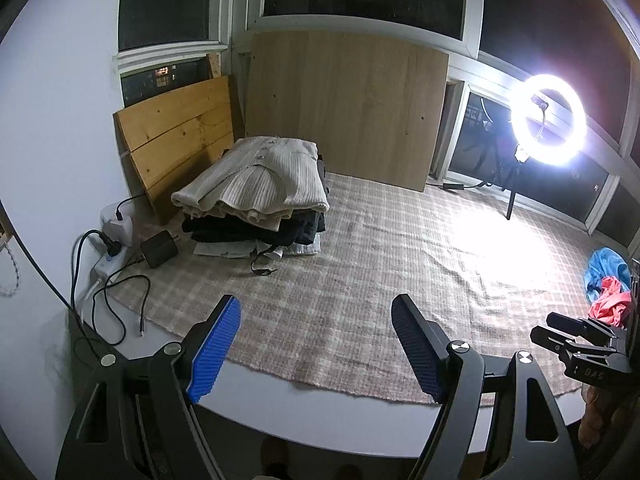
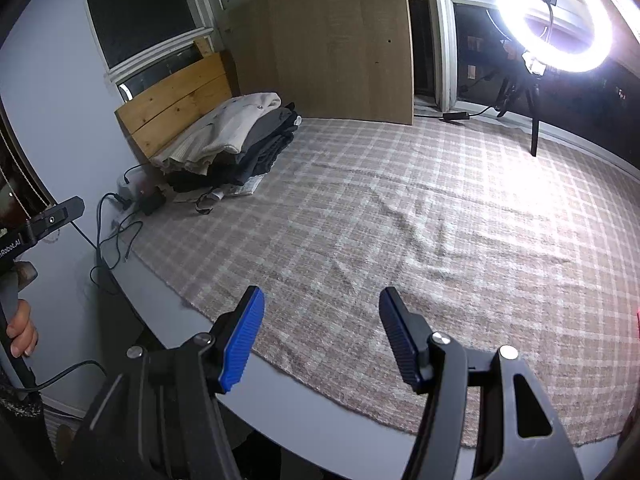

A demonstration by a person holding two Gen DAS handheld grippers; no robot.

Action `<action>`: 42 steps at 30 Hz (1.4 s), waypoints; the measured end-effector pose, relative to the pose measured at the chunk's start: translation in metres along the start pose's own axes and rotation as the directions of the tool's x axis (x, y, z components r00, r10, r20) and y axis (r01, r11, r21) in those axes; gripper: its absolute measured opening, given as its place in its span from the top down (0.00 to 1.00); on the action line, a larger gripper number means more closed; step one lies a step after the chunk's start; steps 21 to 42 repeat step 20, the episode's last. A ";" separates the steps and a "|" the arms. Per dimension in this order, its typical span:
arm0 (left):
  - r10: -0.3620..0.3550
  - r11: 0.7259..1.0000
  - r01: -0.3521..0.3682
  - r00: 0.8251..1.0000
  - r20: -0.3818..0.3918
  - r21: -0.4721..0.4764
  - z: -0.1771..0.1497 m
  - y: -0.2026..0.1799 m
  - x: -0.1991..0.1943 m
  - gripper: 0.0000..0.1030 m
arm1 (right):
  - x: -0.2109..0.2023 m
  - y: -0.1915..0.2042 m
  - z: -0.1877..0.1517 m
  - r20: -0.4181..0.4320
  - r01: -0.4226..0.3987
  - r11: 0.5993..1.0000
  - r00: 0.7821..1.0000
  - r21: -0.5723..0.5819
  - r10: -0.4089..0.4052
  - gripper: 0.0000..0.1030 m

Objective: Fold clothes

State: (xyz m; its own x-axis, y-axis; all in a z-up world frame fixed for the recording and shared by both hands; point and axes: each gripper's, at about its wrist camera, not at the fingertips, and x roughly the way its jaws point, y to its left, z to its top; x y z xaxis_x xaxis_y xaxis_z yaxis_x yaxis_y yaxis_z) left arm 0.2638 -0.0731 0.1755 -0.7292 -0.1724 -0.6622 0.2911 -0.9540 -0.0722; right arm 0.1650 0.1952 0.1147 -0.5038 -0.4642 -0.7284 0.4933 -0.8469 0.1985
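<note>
A stack of folded clothes lies at the back left of the checked cloth, with a cream ribbed sweater on top and dark garments under it. The same stack appears in the right wrist view. A blue and a red garment lie crumpled at the right edge. My left gripper hovers open over the cloth's near edge with nothing between its blue pads. My right gripper is likewise open and empty above the near edge of the cloth.
Wooden boards lean against the windows behind the stack. A power strip, a charger and loose cables lie at the left by the stack. A lit ring light on a tripod stands at the back right. A hand grips the other handle.
</note>
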 end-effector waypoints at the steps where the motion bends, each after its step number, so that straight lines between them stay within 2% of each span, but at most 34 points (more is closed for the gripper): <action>1: 0.002 1.000 -0.002 1.000 0.001 0.001 0.001 0.000 0.000 0.26 | 0.000 0.000 0.000 0.001 0.000 1.000 1.000 0.000 0.000 0.43; 13: 0.029 1.000 -0.028 0.999 0.020 -0.011 0.007 0.006 -0.003 0.26 | 0.003 -0.002 0.004 -0.002 -0.003 1.000 1.000 -0.002 0.003 0.43; 42: 0.020 1.000 -0.020 0.999 0.026 -0.001 0.009 0.012 -0.003 0.26 | 0.004 0.000 0.005 -0.002 0.001 1.000 1.000 -0.003 -0.001 0.43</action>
